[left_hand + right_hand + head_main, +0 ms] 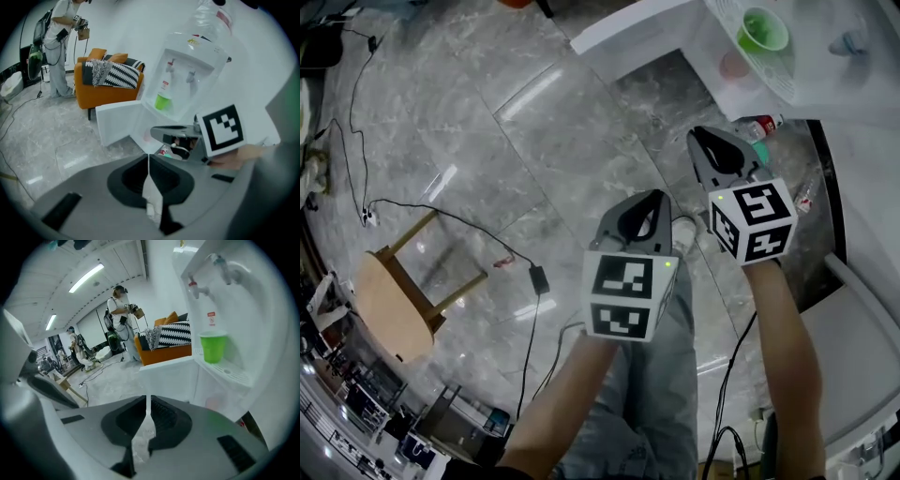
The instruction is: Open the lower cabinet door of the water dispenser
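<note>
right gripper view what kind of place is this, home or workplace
Most likely a workplace, an open office or lab hall: a water dispenser with a green cup, an orange sofa nearby, and strip lights over a long room with other people standing about.

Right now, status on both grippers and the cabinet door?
Left gripper shut, empty. Right gripper shut, empty. Lower cabinet door stands open, grippers off it. Green cup on tray above, clear.

Head view: water dispenser (862, 89) cut off by top and right edges. Cabinet contents (761, 124) half hidden behind right gripper (701, 138), too small to identify. Left gripper view: top bottle (211, 18) clipped by the frame; dispenser label (164, 86) unreadable.
</note>
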The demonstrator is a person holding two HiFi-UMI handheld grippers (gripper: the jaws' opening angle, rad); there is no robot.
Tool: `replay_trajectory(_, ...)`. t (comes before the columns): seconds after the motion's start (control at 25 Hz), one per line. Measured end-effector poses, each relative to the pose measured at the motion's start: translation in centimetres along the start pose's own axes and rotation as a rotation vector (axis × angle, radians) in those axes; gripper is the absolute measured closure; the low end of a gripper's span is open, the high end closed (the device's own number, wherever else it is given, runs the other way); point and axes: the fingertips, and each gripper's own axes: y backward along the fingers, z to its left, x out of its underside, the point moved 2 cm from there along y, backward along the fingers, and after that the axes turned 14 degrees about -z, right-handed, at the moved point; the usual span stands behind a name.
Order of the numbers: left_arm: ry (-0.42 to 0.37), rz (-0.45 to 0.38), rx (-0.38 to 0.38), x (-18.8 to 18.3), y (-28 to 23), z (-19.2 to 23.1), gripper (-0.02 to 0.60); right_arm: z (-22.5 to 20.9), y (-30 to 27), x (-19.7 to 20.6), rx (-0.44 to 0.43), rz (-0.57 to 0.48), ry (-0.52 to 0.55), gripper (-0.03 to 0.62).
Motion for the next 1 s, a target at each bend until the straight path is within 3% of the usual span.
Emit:
replay_trajectory(0.24, -0.025, -0.003, 0.040, 0.0, 0.7, -2.1, 0.569, 1.1, 6.0, 1.5, 0.081, -0.026, -0.150, 0.572)
replay_trajectory(0.52, -0.048, -0.025, 0.064, -1.4, 1.9, -3.5, 0.569, 3.0, 9.9, -0.6, 0.189, -0.114, -0.301, 0.572)
replay_trajectory(0.64, -0.067, -0.044, 0.075, -2.4, 2.2, -4.0, 0.569, 4.1, 11.0, -1.7, 0.206, -0.116, -0.310, 0.582)
replay_trajectory(0.84, -0.272, -0.101, 0.087, -4.7, 3.0, -5.6, 0.569, 5.5, 12.4, -4.1, 0.230, -0.137, -0.259, 0.583)
replay_trajectory(1.0, -0.272, -0.125, 0.095, -5.9, 4.1, -7.1, 0.569, 5.4, 14.1, -5.7, 0.277, -0.120, -0.192, 0.583)
